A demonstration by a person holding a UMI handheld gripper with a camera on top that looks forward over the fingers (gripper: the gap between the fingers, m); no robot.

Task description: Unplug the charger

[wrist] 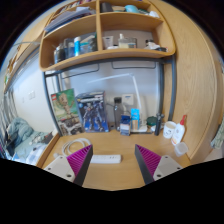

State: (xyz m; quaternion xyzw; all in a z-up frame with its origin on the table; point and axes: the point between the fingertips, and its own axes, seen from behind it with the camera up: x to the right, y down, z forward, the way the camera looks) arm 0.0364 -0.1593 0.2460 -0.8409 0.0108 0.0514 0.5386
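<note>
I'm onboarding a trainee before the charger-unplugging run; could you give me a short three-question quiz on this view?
1. True or false: the gripper fingers are shut on the flat white rectangular charger.
2. Where does that charger lie? A) on the wooden wall shelf B) on the wooden desk between the fingers
3. What colour are the finger pads?

Key: 1 false, the fingers are open; 2 B; 3 magenta.

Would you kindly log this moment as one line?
fingers open | holding nothing | white charger lies on desk between them | unplug not done
</note>
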